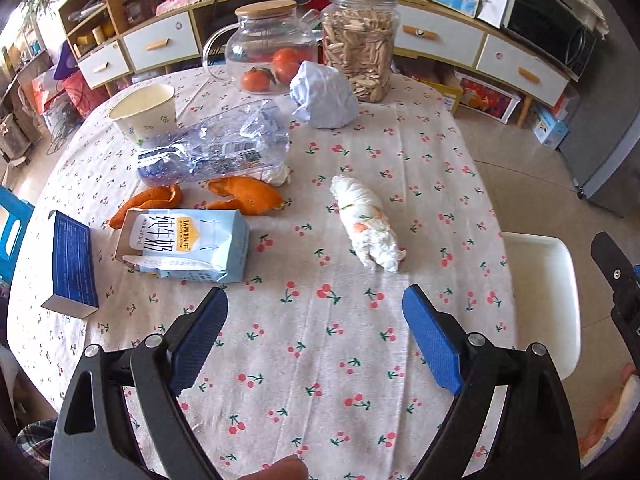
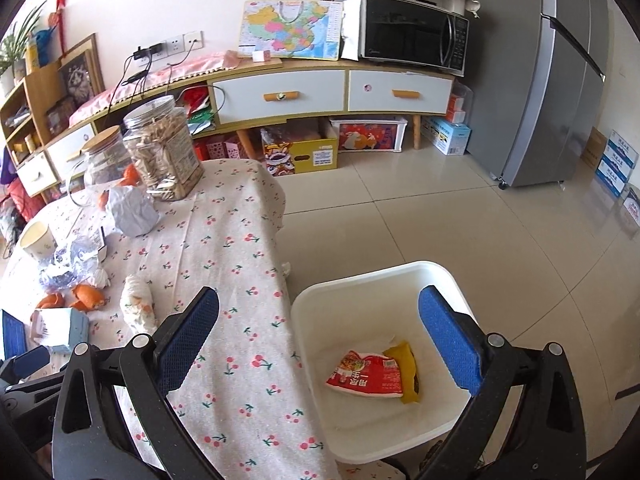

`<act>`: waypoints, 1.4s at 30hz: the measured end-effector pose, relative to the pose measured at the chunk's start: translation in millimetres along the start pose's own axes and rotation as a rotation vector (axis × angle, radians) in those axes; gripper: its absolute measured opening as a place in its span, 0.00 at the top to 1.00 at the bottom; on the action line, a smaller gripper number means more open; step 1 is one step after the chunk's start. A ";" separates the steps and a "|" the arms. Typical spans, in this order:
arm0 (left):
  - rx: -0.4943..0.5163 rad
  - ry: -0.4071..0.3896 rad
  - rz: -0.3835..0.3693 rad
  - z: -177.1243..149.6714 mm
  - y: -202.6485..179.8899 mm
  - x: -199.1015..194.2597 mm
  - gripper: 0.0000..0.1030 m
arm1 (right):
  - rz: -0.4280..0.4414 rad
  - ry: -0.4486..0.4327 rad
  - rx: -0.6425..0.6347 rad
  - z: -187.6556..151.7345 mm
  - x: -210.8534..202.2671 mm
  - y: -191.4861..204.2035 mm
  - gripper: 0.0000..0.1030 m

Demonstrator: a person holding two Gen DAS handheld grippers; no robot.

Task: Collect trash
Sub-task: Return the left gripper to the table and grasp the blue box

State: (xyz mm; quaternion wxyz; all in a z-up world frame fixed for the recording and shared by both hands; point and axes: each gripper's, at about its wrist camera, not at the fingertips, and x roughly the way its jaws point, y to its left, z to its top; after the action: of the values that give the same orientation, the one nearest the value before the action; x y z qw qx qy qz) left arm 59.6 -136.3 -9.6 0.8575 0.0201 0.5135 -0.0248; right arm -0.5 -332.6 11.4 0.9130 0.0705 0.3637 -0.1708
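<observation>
Just beyond the empty, wide-open left gripper (image 1: 315,320), a crumpled tissue wad (image 1: 366,229) on the tablecloth (image 1: 320,360).

Beside the milk carton (image 1: 188,246) on the bench (image 1: 320,360), two orange peels (image 1: 244,194), one tissue wad (image 1: 366,224), one paper cup (image 1: 146,110) and two jars (image 1: 360,44) are counted; two wrappers (image 2: 366,374) are counted in the bin (image 2: 360,292).
</observation>
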 end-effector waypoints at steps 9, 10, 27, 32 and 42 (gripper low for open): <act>-0.077 0.003 0.095 -0.9 63.4 4.8 0.16 | 0.063 0.033 -0.075 -4.0 7.3 54.7 0.07; -0.089 0.001 0.109 -0.6 71.6 4.7 0.16 | 0.070 0.035 -0.082 -4.3 7.5 60.7 0.07; -0.453 0.048 0.236 1.0 241.7 20.5 0.16 | 0.164 0.039 -0.222 -16.4 14.9 140.0 0.07; -0.474 0.125 0.170 -5.6 251.8 41.1 0.41 | 0.265 0.011 -0.282 -19.5 11.8 160.3 0.07; -0.462 0.084 0.100 -11.5 250.0 29.2 0.61 | 0.424 -0.042 -0.611 -41.2 -1.5 212.9 0.07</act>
State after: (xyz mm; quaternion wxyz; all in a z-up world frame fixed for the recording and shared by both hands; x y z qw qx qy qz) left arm 79.1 113.2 -38.5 0.8173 -0.1504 0.5392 0.1367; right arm 49.4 -123.4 -16.5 0.9143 -0.1350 0.3563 0.1371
